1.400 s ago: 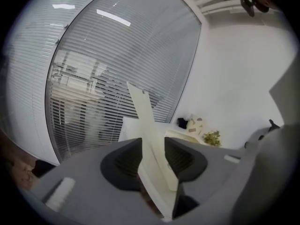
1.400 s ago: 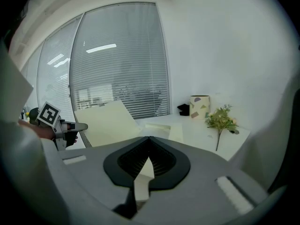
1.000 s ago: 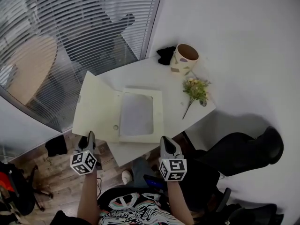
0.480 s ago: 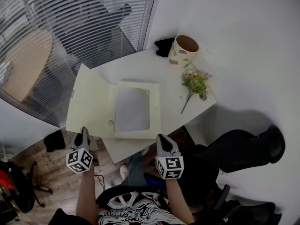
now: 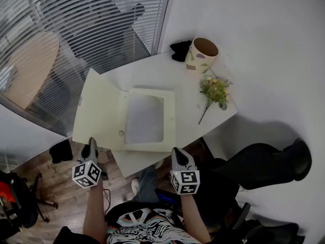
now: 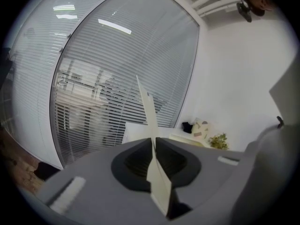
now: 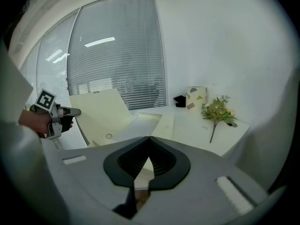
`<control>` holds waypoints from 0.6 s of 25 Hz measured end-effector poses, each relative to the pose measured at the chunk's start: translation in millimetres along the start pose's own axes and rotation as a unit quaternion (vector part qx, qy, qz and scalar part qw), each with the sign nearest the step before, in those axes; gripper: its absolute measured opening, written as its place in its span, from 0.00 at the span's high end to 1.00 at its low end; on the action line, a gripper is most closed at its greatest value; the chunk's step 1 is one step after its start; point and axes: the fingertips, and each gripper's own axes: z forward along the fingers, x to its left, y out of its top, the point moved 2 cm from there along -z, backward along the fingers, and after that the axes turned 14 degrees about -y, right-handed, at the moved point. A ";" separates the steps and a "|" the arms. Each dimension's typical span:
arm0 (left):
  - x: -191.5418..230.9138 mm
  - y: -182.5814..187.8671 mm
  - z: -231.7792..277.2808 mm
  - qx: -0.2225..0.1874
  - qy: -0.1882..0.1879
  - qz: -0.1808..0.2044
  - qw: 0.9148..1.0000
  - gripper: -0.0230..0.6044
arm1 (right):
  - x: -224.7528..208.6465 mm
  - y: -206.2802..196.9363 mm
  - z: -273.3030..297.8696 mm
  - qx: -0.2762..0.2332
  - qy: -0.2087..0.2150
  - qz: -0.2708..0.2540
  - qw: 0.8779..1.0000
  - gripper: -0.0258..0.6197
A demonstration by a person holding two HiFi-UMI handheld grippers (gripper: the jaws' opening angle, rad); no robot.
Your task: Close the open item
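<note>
Head cam steep down — other 2 cams low, all share table (image 5: 179, 84).

No legible text, labels or numbers anywhere

One folder (image 5: 99, 111), one cup (image 5: 201, 53), one flower sprig (image 5: 215, 88)

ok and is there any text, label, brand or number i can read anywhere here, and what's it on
No readable text anywhere in these views.
Left marker cube and right marker cube: black-and-white square codes, no letters.
Pot: coloured shapes, no words.
Folder: plain cream, no print visible.
Shirt: swirled pattern, nothing legible.
</note>
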 end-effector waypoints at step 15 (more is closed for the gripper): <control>2.5 2.4 4.2 0.001 0.000 0.006 1.000 0.83 | -6.5 -35.2 15.7 0.042 -0.003 -0.005 0.999 0.96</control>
